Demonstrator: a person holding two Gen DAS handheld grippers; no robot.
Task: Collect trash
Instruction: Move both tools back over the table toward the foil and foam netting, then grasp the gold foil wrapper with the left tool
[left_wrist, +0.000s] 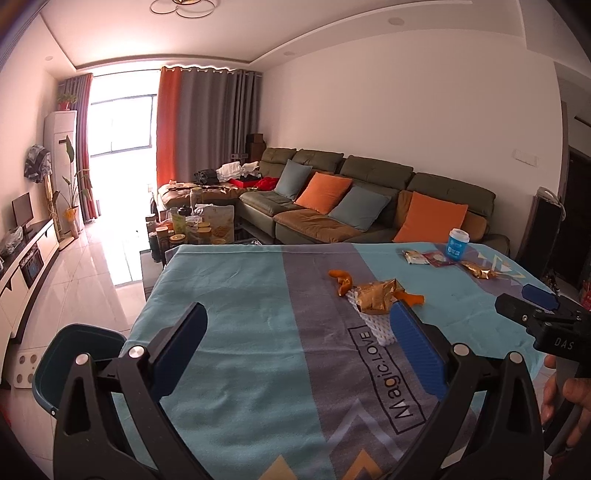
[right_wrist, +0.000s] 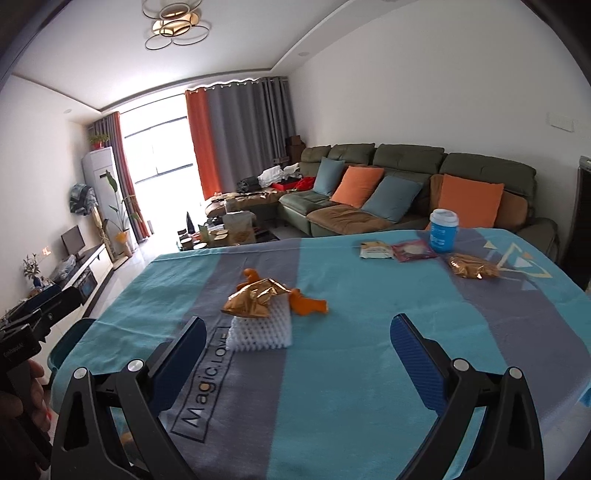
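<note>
A pile of trash lies mid-table: a crumpled gold wrapper (left_wrist: 376, 295) (right_wrist: 255, 299), orange peel (left_wrist: 341, 281) (right_wrist: 308, 304) and white foam netting (left_wrist: 373, 326) (right_wrist: 260, 330). Further back right lie a pale packet (left_wrist: 415, 256) (right_wrist: 376, 250), a dark red packet (left_wrist: 437, 258) (right_wrist: 413, 251) and a second gold wrapper (left_wrist: 478, 271) (right_wrist: 471, 267). My left gripper (left_wrist: 297, 325) is open and empty above the near table, left of the pile. My right gripper (right_wrist: 297, 336) is open and empty, just before the netting; it also shows in the left wrist view (left_wrist: 532, 301).
A blue cup with a white lid (left_wrist: 456, 247) (right_wrist: 443, 230) stands at the table's back right. A teal bin (left_wrist: 74, 354) (right_wrist: 70, 343) sits on the floor off the table's left edge. A blue and grey cloth (left_wrist: 240, 295) (right_wrist: 351, 295) covers the table. A sofa stands behind.
</note>
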